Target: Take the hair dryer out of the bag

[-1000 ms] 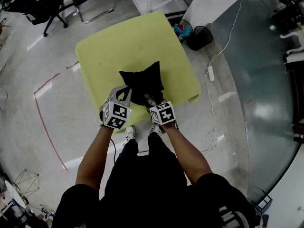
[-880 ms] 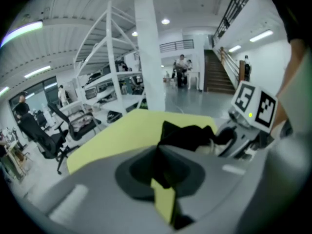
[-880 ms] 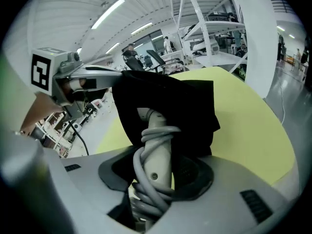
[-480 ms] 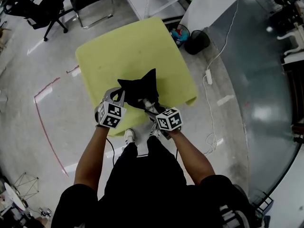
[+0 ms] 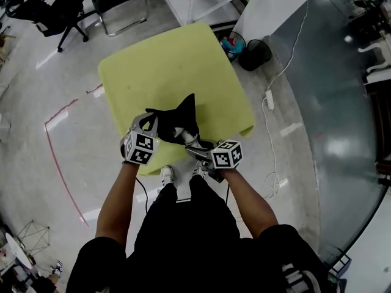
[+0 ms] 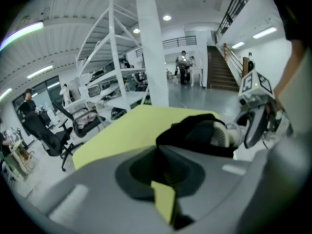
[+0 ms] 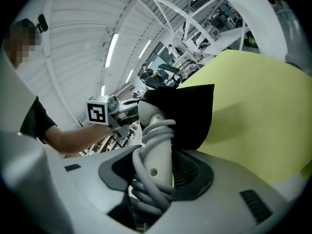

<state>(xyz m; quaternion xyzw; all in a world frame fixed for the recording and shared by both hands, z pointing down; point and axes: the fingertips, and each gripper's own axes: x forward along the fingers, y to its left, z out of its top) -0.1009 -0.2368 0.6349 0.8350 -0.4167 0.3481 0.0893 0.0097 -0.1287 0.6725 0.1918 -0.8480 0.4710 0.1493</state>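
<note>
Yellow table [image 5: 171, 60] holds a black bag [image 5: 181, 116]. Left gripper [image 5: 150, 125] pinches the bag; right gripper [image 5: 191, 144] grips the dryer [image 7: 159, 147].

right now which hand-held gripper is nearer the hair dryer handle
Right. The right hand-held gripper is clamped on the cord-wrapped hair dryer handle; the left hand-held gripper pinches the black bag, off the handle.
</note>
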